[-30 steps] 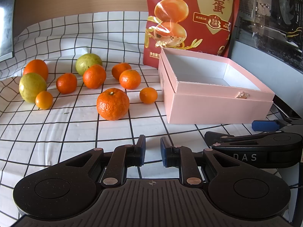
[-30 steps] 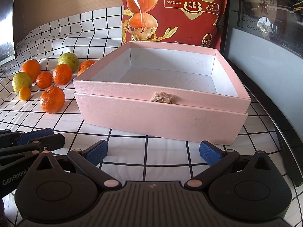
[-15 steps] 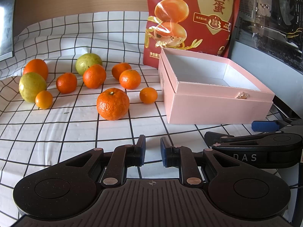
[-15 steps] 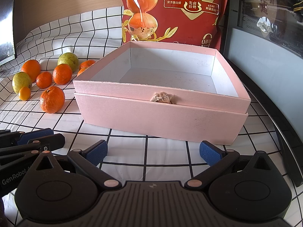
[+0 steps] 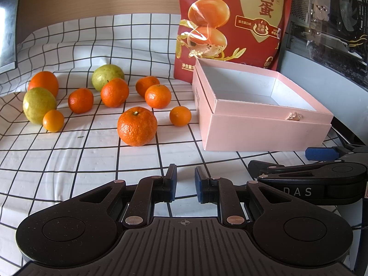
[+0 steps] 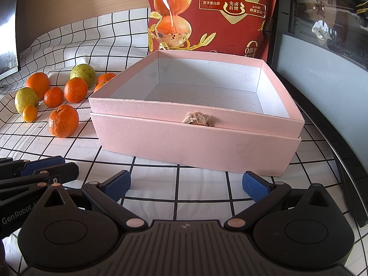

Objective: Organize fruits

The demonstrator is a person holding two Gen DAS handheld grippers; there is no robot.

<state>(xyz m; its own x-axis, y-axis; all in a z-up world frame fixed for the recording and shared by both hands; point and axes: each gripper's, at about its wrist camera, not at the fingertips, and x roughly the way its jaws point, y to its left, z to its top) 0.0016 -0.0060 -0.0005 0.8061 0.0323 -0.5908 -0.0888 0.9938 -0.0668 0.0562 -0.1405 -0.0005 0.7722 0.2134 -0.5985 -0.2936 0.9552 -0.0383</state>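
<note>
Several oranges and two green fruits lie on a checked cloth left of an open pink box point(image 5: 264, 133). The nearest is a big orange point(image 5: 137, 126), with a small orange point(image 5: 180, 116) beside it. The box point(image 6: 195, 138) is empty, with a white inside. My left gripper point(image 5: 185, 182) hangs low over the cloth in front of the big orange, its jaws nearly closed on nothing. My right gripper point(image 6: 186, 184) is open and empty just before the box's front wall. The right gripper also shows at the right of the left wrist view point(image 5: 322, 172).
A tall red snack bag point(image 5: 230, 23) stands behind the box. A grey computer case point(image 6: 322, 57) stands to the right, with a dark rounded table edge point(image 6: 345, 165) below it. A wooden wall is at the back.
</note>
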